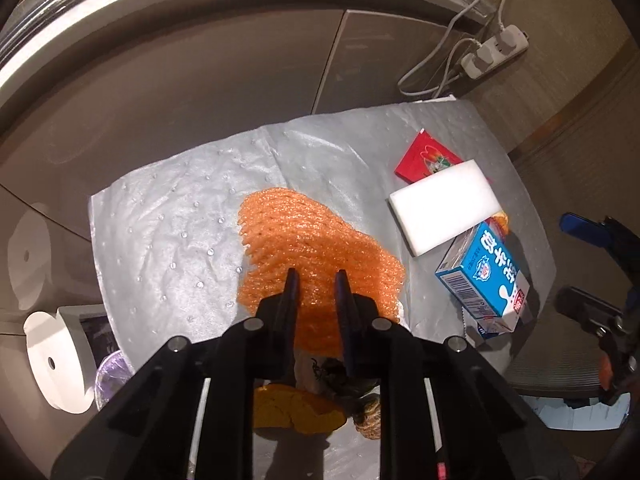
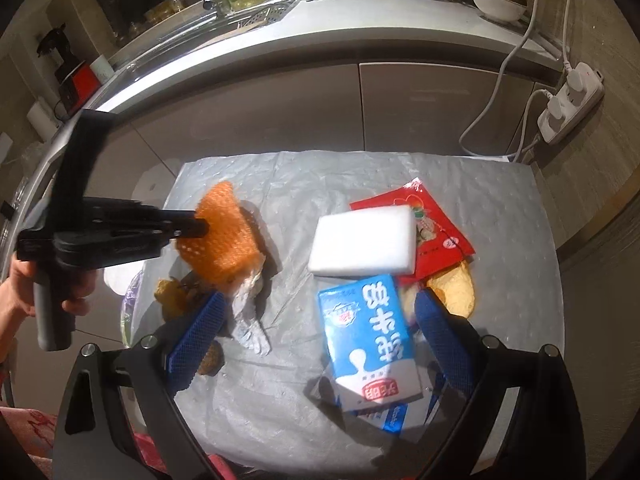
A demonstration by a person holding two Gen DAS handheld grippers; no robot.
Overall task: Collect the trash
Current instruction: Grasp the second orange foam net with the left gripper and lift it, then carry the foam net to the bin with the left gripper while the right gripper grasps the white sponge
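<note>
Tools are both working over the grey dimpled sheet [image 2: 500, 208] covering the desk, and the white foam block [image 2: 362, 240] near its middle serves as the landmark. To the left of the block, the left tool [image 2: 202, 227] is pinching the orange foam net [image 2: 224, 236]; its jaws are standing nearly closed on the mesh, which is hanging from them, tilted, clear of the sheet as far as the right wrist view shows. A hand [image 2: 24, 284] is gripping the tool's handle.

The net is looking very light, soft and springy (it will probably flop and fold rather than slip), so a pinch at an edge seems enough. In front of the block, the blue milk carton [image 2: 370, 340] is lying on its side, part of it resting on other scraps. The right tool [image 2: 320, 328] is hovering over it with jaws spread wide and empty, the carton sitting between the blue textured pads [image 2: 200, 332]. It appears stiff but crushable and smooth-faced; taking it across its narrow flat sides looks safest.

Behind the block a glossy red wrapper [image 2: 432, 220] is lying, partly under it. Left of the block, crumpled white paper [image 2: 248, 312] and brown scraps [image 2: 172, 296] are resting on the sheet.
</note>
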